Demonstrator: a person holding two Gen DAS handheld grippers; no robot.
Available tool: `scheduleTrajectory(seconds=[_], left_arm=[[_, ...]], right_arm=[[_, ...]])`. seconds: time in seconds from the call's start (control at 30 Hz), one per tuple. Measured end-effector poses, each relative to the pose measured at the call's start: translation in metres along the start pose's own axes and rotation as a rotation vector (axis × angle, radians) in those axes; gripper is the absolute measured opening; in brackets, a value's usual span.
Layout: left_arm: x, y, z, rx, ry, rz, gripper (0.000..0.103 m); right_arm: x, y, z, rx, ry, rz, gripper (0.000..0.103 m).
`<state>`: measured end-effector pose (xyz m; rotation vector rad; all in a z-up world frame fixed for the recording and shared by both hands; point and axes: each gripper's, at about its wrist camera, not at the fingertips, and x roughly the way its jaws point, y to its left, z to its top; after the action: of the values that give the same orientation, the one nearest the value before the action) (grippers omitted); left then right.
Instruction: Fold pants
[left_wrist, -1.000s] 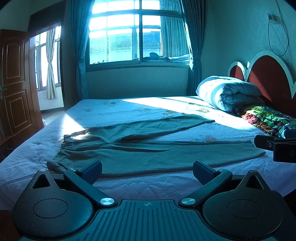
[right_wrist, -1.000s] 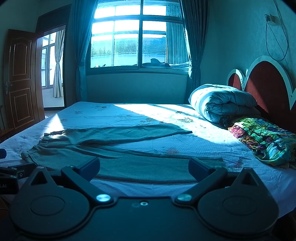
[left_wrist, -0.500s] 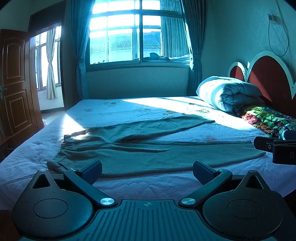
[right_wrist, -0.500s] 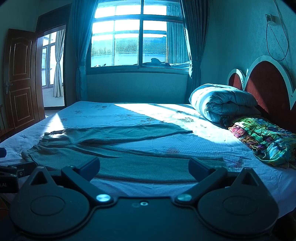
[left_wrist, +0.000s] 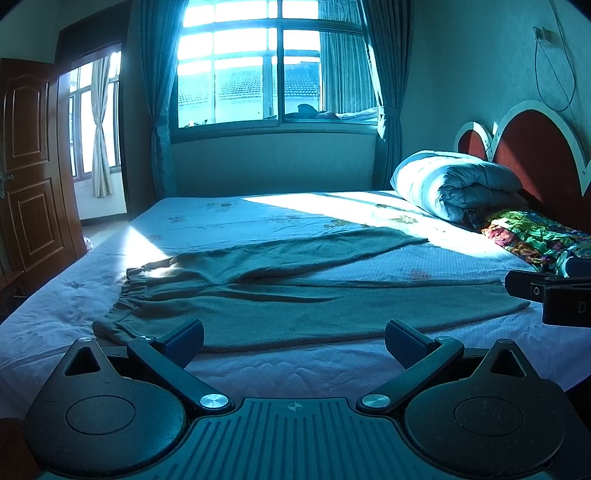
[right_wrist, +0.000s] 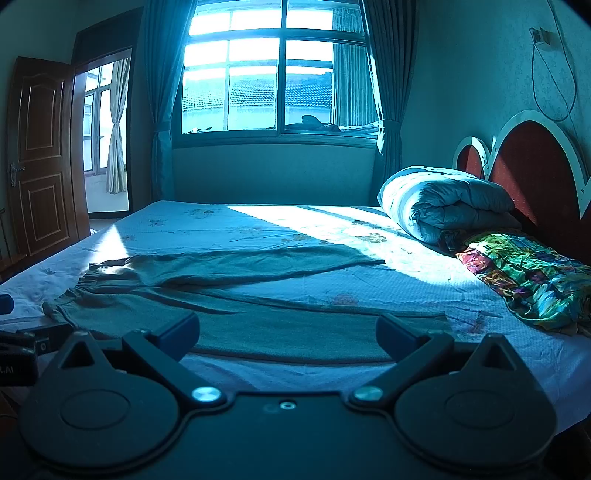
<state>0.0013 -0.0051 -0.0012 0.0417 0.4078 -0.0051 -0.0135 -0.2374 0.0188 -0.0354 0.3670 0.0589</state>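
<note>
No fold has begun: the pants (left_wrist: 295, 306) lie spread flat on the bed (left_wrist: 258, 221), legs splayed toward the headboard (left_wrist: 535, 147). The left gripper (left_wrist: 294, 341) and right gripper (right_wrist: 288, 334) hover at the bed's near edge, jaws wide apart, holding nothing.

A wide bed (left_wrist: 280, 221) with a pale patterned sheet fills the room, sunlit across its far half. A rolled quilt (left_wrist: 454, 184) lies at the right by the red arched headboard (left_wrist: 532, 147), with a colourful cloth (left_wrist: 532, 236) just nearer. A curtained window (left_wrist: 266, 74) stands far, a brown door (left_wrist: 29, 166) far left.
</note>
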Motion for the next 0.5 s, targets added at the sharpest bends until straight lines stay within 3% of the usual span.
scheduleTrajectory(seconds=[0.37, 0.5], left_arm=[[0.004, 0.0, 0.001, 0.009, 0.006, 0.01, 0.103], [0.012, 0.01, 0.004, 0.046, -0.001, 0.06, 0.103]], right_arm=[[0.001, 0.001, -0.001, -0.007, 0.001, 0.0, 0.097], [0.011, 0.002, 0.005, -0.021, -0.008, -0.005, 0.097]])
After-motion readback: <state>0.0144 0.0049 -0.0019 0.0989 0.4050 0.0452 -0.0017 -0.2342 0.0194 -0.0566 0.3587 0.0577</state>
